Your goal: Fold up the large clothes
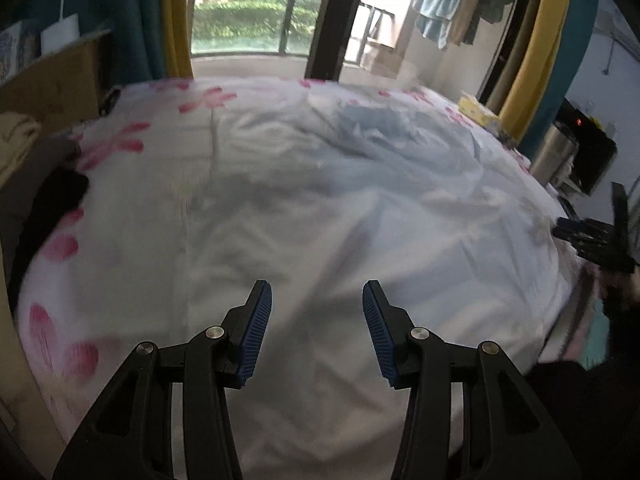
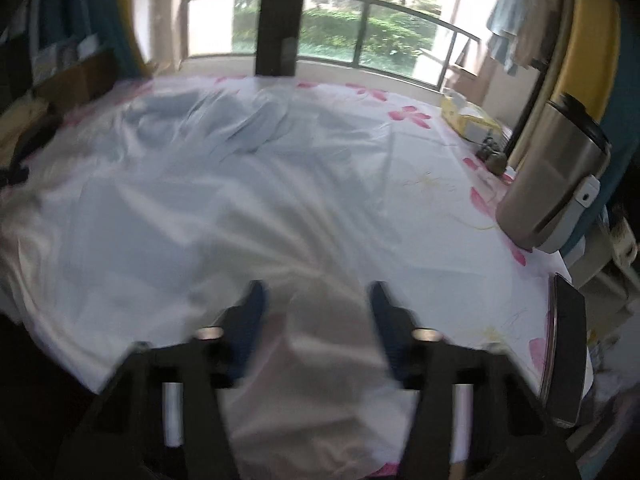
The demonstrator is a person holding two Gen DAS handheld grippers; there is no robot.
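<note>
Bed point(image 1: 120, 208): white sheet printed with pink flowers, fills both frames edge to edge. Pale blue-white garment point(image 1: 340, 200) lies spread and creased over frame centre; thin, soft, rumpled toward upper centre; seen also in the right view point(image 2: 200, 208). Steel flask point(image 2: 556, 184), cylindrical with a dark lid, right edge of frame. Yellow packet point(image 2: 468, 120), upper right. Left gripper point(image 1: 317, 328): jaws wide apart, ribbed blue pads, nothing between them, over the cloth. Right gripper point(image 2: 316, 320): blurred, jaws wide apart, garment fold lying between them, not pinched.
</note>
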